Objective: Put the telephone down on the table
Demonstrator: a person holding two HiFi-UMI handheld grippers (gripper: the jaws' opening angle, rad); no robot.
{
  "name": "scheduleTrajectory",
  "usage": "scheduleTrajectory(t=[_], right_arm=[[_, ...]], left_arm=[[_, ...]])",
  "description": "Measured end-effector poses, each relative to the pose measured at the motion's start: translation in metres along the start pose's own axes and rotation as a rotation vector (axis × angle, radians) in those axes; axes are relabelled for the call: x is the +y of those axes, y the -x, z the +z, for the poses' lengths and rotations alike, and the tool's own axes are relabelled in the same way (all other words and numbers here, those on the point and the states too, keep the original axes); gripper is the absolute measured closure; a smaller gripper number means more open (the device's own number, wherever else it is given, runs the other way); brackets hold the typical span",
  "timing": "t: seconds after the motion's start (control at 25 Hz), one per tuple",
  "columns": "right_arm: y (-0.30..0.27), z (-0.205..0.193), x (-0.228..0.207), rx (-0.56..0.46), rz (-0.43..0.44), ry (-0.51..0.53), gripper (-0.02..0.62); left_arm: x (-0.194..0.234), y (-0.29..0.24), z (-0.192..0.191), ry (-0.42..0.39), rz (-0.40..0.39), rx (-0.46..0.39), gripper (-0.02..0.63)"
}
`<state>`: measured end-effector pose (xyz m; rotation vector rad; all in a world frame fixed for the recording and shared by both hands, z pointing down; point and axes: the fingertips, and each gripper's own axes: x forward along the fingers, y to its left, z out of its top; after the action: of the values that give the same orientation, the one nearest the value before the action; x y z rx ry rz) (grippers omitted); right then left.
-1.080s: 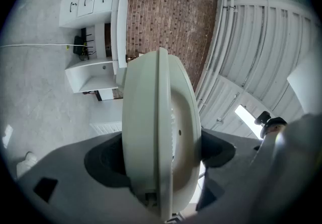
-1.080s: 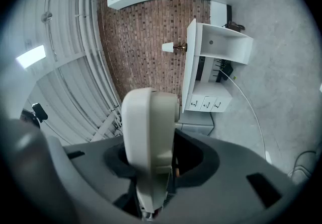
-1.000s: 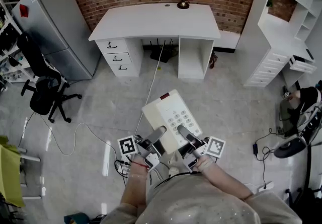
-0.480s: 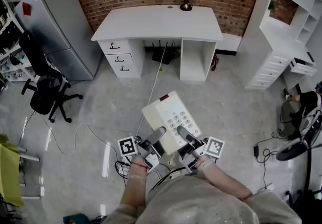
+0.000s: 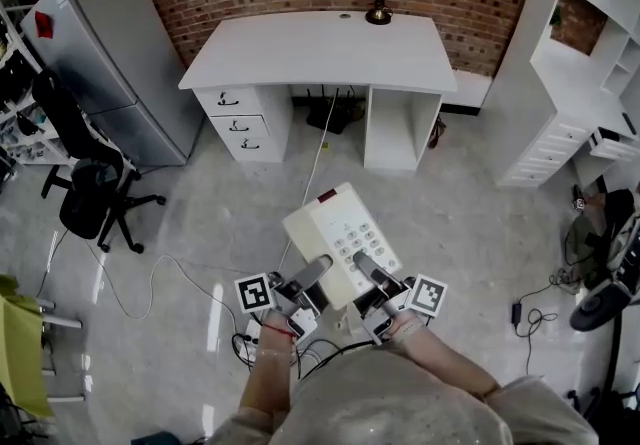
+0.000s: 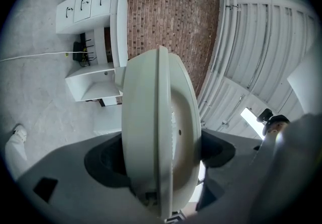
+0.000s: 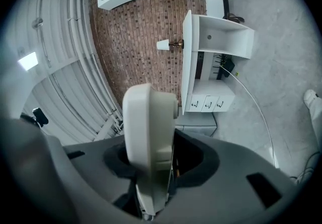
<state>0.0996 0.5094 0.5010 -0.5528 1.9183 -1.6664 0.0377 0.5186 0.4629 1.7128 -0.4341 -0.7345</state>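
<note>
Clamped on the telephone (image 5: 340, 238) from both near corners: left claw (image 5: 316, 268) closed on its left edge, right claw (image 5: 364, 263) on its right. Held aloft over the floor (image 5: 200, 223), keypad up, well apart from the white desk (image 5: 300, 48).

Right tool (image 7: 151, 167) clamps the telephone (image 7: 146, 132) edge-on.
</note>
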Motion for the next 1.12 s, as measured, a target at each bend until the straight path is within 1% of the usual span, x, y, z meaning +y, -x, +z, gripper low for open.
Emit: scheduleTrajectory(t=[0.32,0.64,0.88,1.12], right_arm=[[-0.065,0.059,-0.011,0.009,-0.002,-0.01,0.426],[-0.121,0.111,-0.025,0.019,-0.02,-0.035,0.426],[-0.15,0.151,-0.038,0.034,-0.022,-0.031,0.426],[-0.169,0.177,-0.05,0.042,-0.029,-0.034,0.426]], left_arm=[[0.019,-0.046,0.072,0.001,0.018,-0.007,0.207],[0.038,-0.088,0.135,0.011,0.034,-0.02,0.207],[0.057,-0.119,0.17,0.007,0.033,-0.031,0.207],[0.075,-0.139,0.191,0.013,0.033,-0.035,0.207]])
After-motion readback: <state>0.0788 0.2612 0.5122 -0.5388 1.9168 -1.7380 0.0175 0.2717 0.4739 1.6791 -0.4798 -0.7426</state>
